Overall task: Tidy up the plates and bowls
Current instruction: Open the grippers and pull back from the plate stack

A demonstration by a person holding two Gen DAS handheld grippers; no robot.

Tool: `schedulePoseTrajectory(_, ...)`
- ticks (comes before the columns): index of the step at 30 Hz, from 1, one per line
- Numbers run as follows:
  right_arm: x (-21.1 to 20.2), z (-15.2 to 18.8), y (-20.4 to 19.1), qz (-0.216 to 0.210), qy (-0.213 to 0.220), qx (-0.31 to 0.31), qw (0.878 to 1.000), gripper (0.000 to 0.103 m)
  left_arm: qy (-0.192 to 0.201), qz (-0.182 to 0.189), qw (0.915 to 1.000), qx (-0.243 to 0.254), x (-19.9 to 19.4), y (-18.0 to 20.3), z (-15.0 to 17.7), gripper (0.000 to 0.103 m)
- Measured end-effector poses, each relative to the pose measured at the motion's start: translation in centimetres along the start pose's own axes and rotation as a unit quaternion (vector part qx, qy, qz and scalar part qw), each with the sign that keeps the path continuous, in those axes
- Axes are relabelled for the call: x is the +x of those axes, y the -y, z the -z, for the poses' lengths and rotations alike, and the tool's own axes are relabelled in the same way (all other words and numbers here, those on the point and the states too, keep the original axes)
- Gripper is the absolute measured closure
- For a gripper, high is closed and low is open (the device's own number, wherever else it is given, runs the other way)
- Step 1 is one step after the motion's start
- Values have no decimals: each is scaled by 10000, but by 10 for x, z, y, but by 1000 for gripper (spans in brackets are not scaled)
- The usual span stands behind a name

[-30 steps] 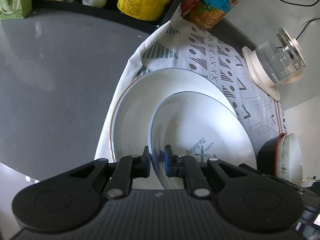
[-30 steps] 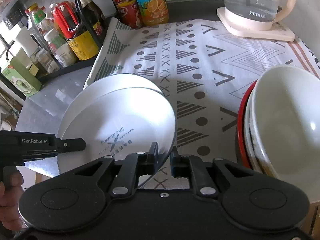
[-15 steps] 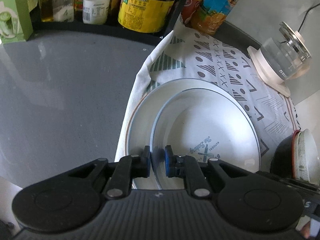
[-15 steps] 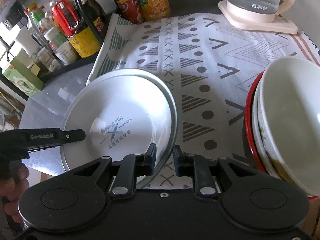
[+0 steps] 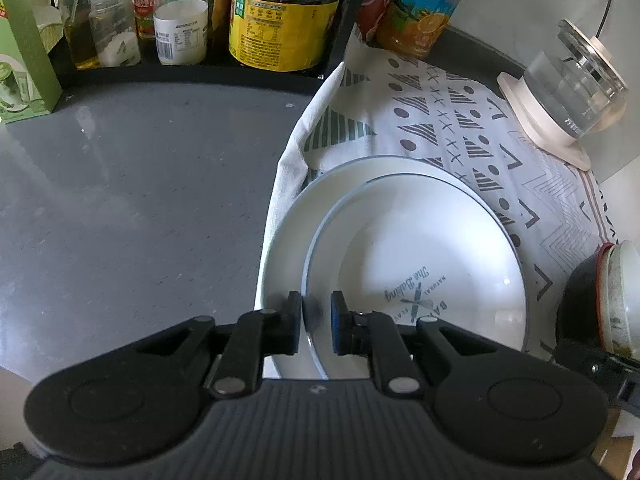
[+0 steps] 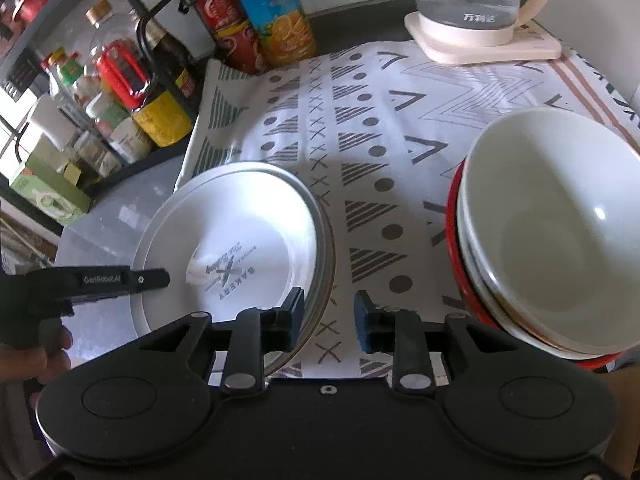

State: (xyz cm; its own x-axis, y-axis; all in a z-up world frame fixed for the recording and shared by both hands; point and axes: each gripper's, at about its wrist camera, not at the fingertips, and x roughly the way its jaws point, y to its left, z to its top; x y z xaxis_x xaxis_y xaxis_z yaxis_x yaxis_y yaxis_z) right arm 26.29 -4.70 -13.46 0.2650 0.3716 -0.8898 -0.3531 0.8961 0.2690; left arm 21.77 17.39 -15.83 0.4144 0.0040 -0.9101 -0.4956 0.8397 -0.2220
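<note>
A white plate with "Bakery" print (image 5: 416, 264) lies stacked on a second white plate (image 5: 288, 248) on the patterned cloth (image 5: 452, 128). My left gripper (image 5: 315, 322) straddles the printed plate's near rim with a small gap, jaws slightly open. In the right wrist view the plates (image 6: 240, 236) lie at the left, and my right gripper (image 6: 329, 316) is open, its left finger at the plate's right rim. A stack of bowls, white (image 6: 556, 232) over a red-rimmed one (image 6: 454, 240), stands at the right.
A rack of bottles and jars (image 5: 276, 16) lines the back. A glass kettle on a cream base (image 6: 472, 8) stands at the far right. Soda and juice bottles (image 6: 276, 20) stand behind the cloth. Grey countertop (image 5: 140, 184) lies to the left.
The printed plate has been lowered flat onto the other plate. Both grippers have opened off its rim; the right one opened wider.
</note>
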Motion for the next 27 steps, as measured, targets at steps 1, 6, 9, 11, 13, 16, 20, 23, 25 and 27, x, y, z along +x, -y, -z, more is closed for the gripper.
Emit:
schedulePoseTrajectory(1, -2, -1, 1, 3, 25, 42, 10000, 73, -7, 14, 10000, -16, -2, -1, -1, 88)
schedulePoseTrajectory(6, -11, -4, 2, 7, 234, 193, 9995, 65, 83, 163, 9998, -102, -18, -9, -4, 76)
schedulePoseTrajectory(9, -19, -5, 3, -5, 401, 258, 9989, 57, 230, -113, 9997, -17, -28, -9, -5, 44)
schedulePoseTrajectory(11, -26, -5, 4, -37, 504, 296, 9983, 52, 361, -115, 9993, -14, -35, -10, -6, 37)
schedulePoseTrajectory(13, -34, -5, 4, -78, 614, 305, 9976, 42, 341, -65, 9994, -79, -40, -11, -10, 34)
schedulePoseTrajectory(16, -45, -5, 5, -106, 745, 315, 9967, 30, 369, 31, 9993, -38, -50, -8, -13, 27)
schedulePoseTrajectory(20, -58, -5, 7, -122, 906, 313, 9953, 19, 472, 226, 9986, -9, -66, 1, -17, 16)
schedulePoseTrajectory(23, -66, -7, 10, -66, 1035, 336, 9940, 12, 482, 300, 9984, 18, -73, 11, -19, 15)
schedulePoseTrajectory(25, -71, -7, 17, -72, 1070, 469, 9931, 11, 493, 370, 9980, 104, -76, 19, -20, 14)
schedulePoseTrajectory(27, -74, -7, 23, -58, 1119, 548, 9922, 8, 502, 414, 9977, 198, -79, 28, -19, 13)
